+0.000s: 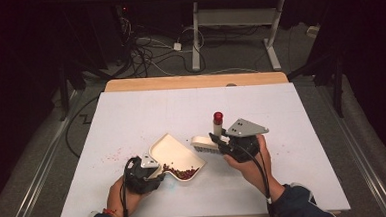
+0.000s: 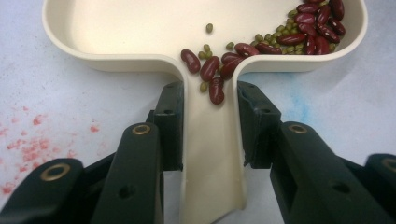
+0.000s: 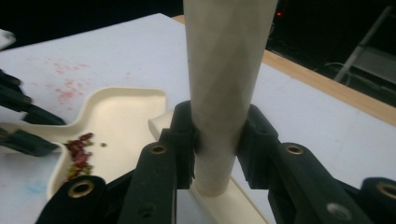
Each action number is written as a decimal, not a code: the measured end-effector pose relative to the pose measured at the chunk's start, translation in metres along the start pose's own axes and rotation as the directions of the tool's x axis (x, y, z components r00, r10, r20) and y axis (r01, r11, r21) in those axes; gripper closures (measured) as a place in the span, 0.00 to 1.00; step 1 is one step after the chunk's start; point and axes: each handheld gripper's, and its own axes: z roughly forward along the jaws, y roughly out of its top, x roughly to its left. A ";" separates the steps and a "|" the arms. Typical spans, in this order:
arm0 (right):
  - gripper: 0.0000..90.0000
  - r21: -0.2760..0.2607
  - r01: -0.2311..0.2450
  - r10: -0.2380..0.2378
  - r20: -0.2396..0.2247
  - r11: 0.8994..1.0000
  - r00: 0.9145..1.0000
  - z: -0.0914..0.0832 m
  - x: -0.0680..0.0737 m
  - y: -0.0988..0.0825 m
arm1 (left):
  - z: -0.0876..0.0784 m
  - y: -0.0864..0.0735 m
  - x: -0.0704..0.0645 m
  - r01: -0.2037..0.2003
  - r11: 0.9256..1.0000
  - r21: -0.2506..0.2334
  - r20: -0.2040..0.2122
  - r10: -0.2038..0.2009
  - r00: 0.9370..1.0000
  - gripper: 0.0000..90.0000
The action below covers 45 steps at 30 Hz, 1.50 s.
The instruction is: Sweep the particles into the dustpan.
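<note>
High view: the dustpan [image 1: 176,154] sits mid-table with beans [image 1: 180,172] piled at its near edge, left gripper [image 1: 145,172] on its handle, right gripper [image 1: 221,139] holding the brush [image 1: 204,143] just beside the pan's right rim.

Left gripper view: jaws clamped on the pan's handle, beans [image 2: 299,32] collected in one corner (looks mostly swept).

Right gripper view: jaws squeezed around the brush handle [image 3: 227,88]. Probably only a few stragglers and emptying remain.
</note>
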 end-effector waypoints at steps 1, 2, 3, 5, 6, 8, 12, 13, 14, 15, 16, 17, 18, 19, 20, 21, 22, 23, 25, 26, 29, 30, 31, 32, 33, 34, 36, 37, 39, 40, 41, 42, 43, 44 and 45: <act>0.78 0.005 -0.010 0.010 -0.016 1.000 1.000 0.000 0.002 0.001 | 0.000 0.000 0.000 0.001 1.000 0.001 -0.001 -0.001 1.000 0.71; 0.78 0.007 -0.012 0.013 -0.023 1.000 1.000 0.000 0.005 0.001 | 0.000 0.000 0.000 0.003 1.000 0.003 -0.002 -0.003 1.000 0.71; 0.78 0.004 -0.005 0.006 -0.024 1.000 1.000 0.000 0.009 0.002 | 0.000 0.000 0.000 0.001 1.000 0.001 -0.001 -0.001 1.000 0.71; 0.78 -0.006 -0.019 0.018 -0.059 1.000 0.998 -0.002 0.012 0.002 | -0.001 0.001 0.001 0.001 1.000 -0.002 0.001 -0.001 1.000 0.71; 0.78 -0.008 -0.032 0.031 -0.083 0.999 0.996 -0.003 0.013 0.003 | -0.001 0.001 0.001 -0.001 1.000 -0.001 0.001 0.001 1.000 0.71; 0.78 -0.037 -0.063 0.058 -0.112 0.997 0.992 -0.007 0.015 0.005 | -0.001 0.000 0.001 0.002 1.000 -0.002 0.004 -0.002 1.000 0.71; 0.78 -0.091 -0.031 0.024 -0.075 0.995 0.997 -0.016 0.015 0.011 | -0.002 0.000 0.003 0.001 1.000 -0.003 0.003 -0.001 1.000 0.71; 0.78 -0.097 -0.022 0.015 -0.070 0.995 0.997 -0.017 0.013 0.012 | -0.002 -0.001 0.003 0.004 1.000 -0.004 0.006 -0.004 1.000 0.71; 0.78 -0.103 -0.020 0.013 -0.064 0.994 0.998 -0.017 0.012 0.012 | -0.002 -0.001 0.004 0.006 1.000 -0.003 0.008 -0.006 1.000 0.71; 0.78 -0.107 -0.014 0.007 -0.057 0.994 0.998 -0.016 0.010 0.013 | -0.002 -0.001 0.004 0.006 1.000 -0.003 0.008 -0.006 1.000 0.71; 0.78 -0.109 -0.002 -0.003 -0.048 0.994 0.999 -0.015 0.008 0.014 | -0.002 -0.001 0.004 0.005 1.000 -0.003 0.007 -0.005 1.000 0.71; 0.78 -0.115 0.022 -0.026 -0.029 0.993 0.999 -0.013 0.006 0.015 | -0.002 -0.001 0.004 0.006 1.000 -0.003 0.007 -0.006 1.000 0.71; 0.78 -0.121 0.043 -0.044 -0.010 0.992 0.999 -0.009 0.004 0.015 | -0.002 0.000 0.004 0.006 1.000 -0.002 0.007 -0.006 1.000 0.71; 0.78 -0.120 0.058 -0.058 0.004 0.991 0.998 -0.006 0.002 0.016 | -0.001 0.000 0.005 0.008 1.000 -0.003 0.009 -0.008 1.000 0.71; 0.78 -0.122 0.071 -0.068 0.025 0.990 0.997 0.001 -0.003 0.017 | -0.001 0.000 0.006 0.008 1.000 -0.002 0.011 -0.008 1.000 0.71; 0.78 -0.130 0.072 -0.067 0.036 0.989 0.997 0.005 -0.006 0.016 | -0.001 0.000 0.006 0.011 1.000 -0.002 0.012 -0.011 1.000 0.71; 0.78 -0.134 0.073 -0.066 0.056 0.988 0.996 0.012 -0.011 0.016 | -0.001 0.000 0.007 0.010 1.000 -0.002 0.011 -0.010 1.000 0.71; 0.78 -0.133 0.073 -0.063 0.074 0.988 0.995 0.017 -0.013 0.016 | -0.001 0.000 0.007 0.010 1.000 0.000 0.011 -0.010 1.000 0.71; 0.78 -0.138 0.091 -0.077 0.102 0.986 0.992 0.028 -0.017 0.016 | -0.002 0.000 0.009 0.018 1.000 -0.001 0.015 -0.018 1.000 0.71; 0.78 -0.136 0.091 -0.075 0.114 0.986 0.991 0.032 -0.019 0.015 | -0.002 0.000 0.010 0.021 1.000 0.000 0.015 -0.021 1.000 0.71; 0.78 -0.128 0.091 -0.075 0.128 0.987 0.989 0.047 -0.021 0.013 | -0.002 -0.002 0.013 0.035 0.999 -0.002 0.015 -0.035 0.999 0.71; 0.78 -0.114 0.094 -0.079 0.132 0.989 0.988 0.051 -0.022 0.011 | -0.002 -0.002 0.015 0.037 0.999 -0.002 0.014 -0.037 0.999 0.71; 0.78 -0.104 0.089 -0.075 0.133 0.991 0.988 0.056 -0.022 0.010 | -0.002 -0.003 0.016 0.040 0.999 0.000 0.013 -0.040 0.999 0.71; 0.78 -0.113 0.079 -0.065 0.124 0.990 0.990 0.058 -0.022 0.009 | -0.002 -0.003 0.016 0.041 0.999 0.001 0.012 -0.041 0.999 0.71; 0.78 -0.114 0.076 -0.063 0.117 0.991 0.991 0.059 -0.021 0.009 | -0.002 -0.002 0.017 0.043 0.999 0.001 0.009 -0.043 0.999 0.71; 0.78 -0.107 0.089 -0.077 0.116 0.990 0.990 0.059 -0.017 0.010 | -0.001 -0.002 0.016 0.045 0.999 -0.001 0.005 -0.045 0.999 0.71; 0.78 -0.093 0.090 -0.082 0.086 0.992 0.993 0.058 -0.010 0.010 | 0.000 -0.001 0.016 0.040 0.999 0.005 -0.002 -0.040 0.999 0.71; 0.78 -0.087 0.093 -0.086 0.079 0.992 0.993 0.058 -0.007 0.010 | 0.000 -0.001 0.016 0.038 0.999 0.006 -0.004 -0.038 0.999 0.71; 0.78 -0.085 0.110 -0.105 0.065 0.990 0.992 0.056 0.001 0.010 | 0.000 0.000 0.016 0.039 0.999 0.006 -0.005 -0.039 0.999 0.71; 0.78 -0.090 0.111 -0.107 0.042 0.990 0.993 0.054 0.003 0.010 | 0.000 0.000 0.016 0.040 0.999 0.004 -0.006 -0.040 0.999 0.71; 0.78 -0.090 0.107 -0.106 0.015 0.990 0.994 0.052 0.005 0.011 | 0.000 0.000 0.016 0.039 0.999 0.005 -0.006 -0.039 0.999 0.71; 0.78 -0.091 0.095 -0.096 -0.008 0.991 0.995 0.050 0.007 0.012 | 0.000 0.000 0.016 0.040 0.999 0.004 -0.007 -0.040 0.999 0.71; 0.78 -0.090 0.085 -0.088 -0.032 0.992 0.996 0.047 0.010 0.013 | 0.000 0.000 0.016 0.038 0.999 0.006 -0.007 -0.038 0.999 0.71; 0.78 -0.089 0.085 -0.090 -0.051 0.992 0.995 0.046 0.014 0.014 | 0.000 0.000 0.016 0.037 0.999 0.006 -0.009 -0.037 0.999 0.71; 0.78 -0.094 0.088 -0.094 -0.061 0.992 0.994 0.043 0.018 0.014 | 0.000 0.000 0.016 0.036 0.999 0.005 -0.011 -0.036 0.999 0.71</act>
